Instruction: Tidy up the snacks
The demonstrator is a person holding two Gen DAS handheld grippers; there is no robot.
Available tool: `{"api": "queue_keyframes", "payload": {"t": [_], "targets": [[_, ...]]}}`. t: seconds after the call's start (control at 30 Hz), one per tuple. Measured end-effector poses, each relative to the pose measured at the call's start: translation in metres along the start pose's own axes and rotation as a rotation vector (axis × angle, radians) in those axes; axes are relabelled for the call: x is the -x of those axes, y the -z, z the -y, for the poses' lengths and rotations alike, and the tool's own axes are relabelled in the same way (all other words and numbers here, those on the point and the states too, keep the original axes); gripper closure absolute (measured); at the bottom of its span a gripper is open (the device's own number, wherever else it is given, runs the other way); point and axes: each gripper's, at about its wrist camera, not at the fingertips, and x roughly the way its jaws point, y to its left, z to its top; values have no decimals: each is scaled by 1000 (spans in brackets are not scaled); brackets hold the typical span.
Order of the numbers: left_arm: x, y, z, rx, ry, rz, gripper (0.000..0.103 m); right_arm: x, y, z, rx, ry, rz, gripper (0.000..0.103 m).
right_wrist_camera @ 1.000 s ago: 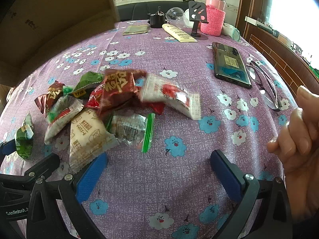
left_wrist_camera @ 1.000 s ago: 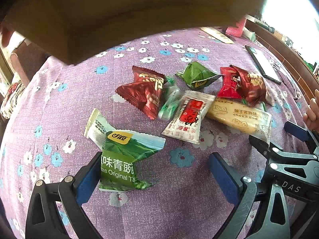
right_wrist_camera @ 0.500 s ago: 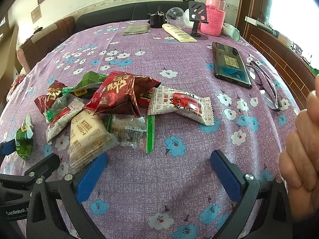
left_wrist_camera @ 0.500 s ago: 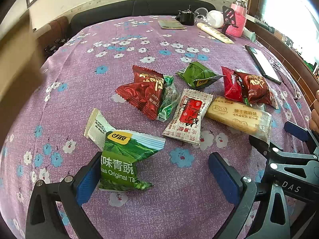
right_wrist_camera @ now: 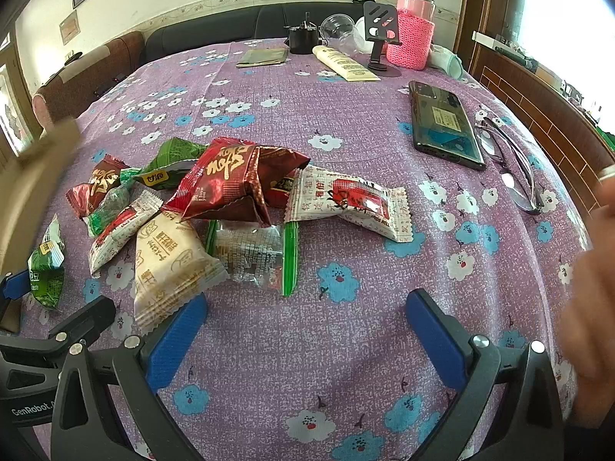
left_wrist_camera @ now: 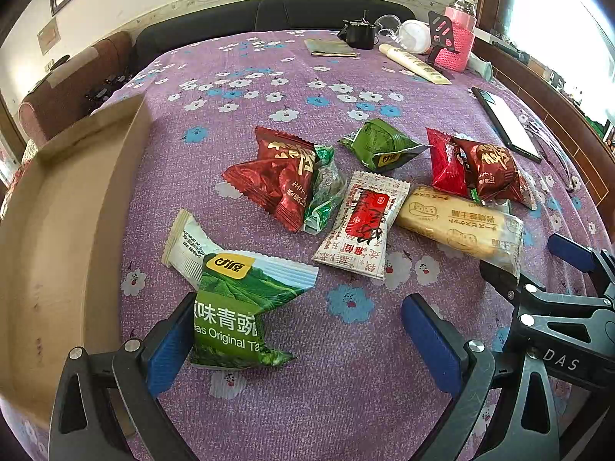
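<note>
Snack packets scattered on the table (left_wrist_camera: 269, 88), both tongs held wide.

The green pea packet (left_wrist_camera: 234, 307) is seen touching the left tongs' (left_wrist_camera: 300, 330) left finger; the beige biscuit packet (right_wrist_camera: 169, 265) lies just ahead of the empty right tongs (right_wrist_camera: 307, 330).

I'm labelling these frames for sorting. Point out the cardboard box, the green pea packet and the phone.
cardboard box (left_wrist_camera: 57, 230): left wrist view, inner floor.
green pea packet (left_wrist_camera: 234, 307): left wrist view, printed front.
phone (right_wrist_camera: 442, 125): right wrist view, middle of its back.

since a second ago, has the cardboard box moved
Yes. The cardboard box came down from overhead and now sits left of the green pea packet.
</note>
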Motion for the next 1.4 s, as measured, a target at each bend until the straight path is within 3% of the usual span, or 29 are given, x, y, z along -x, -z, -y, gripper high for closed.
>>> {"api": "queue_keyframes", "payload": {"t": [0.8, 0.9, 1.03, 1.17, 1.23, 1.3, 1.4], "targets": [[1, 1, -1, -1, -2, -2, 1, 1, 2, -2, -2, 2, 0, 0], [8, 5, 3, -44, 38, -20, 1, 2, 2, -1, 25, -25, 0, 0], [27, 11, -5, -73, 148, -32, 1, 3, 3, 3, 122, -104, -14, 0], [44, 11, -15, -59, 168, -7, 1, 15, 3, 17, 99, -191, -16, 0], [50, 6, -22, -45, 166, 10, 3, 20, 3, 23, 108, -178, 4, 1], [53, -1, -27, -43, 149, 27, 10, 24, 4, 27, 107, -191, 15, 6], [50, -8, -30, -63, 129, 16, 22, 28, 2, 26, 109, -211, 22, 25]]}}
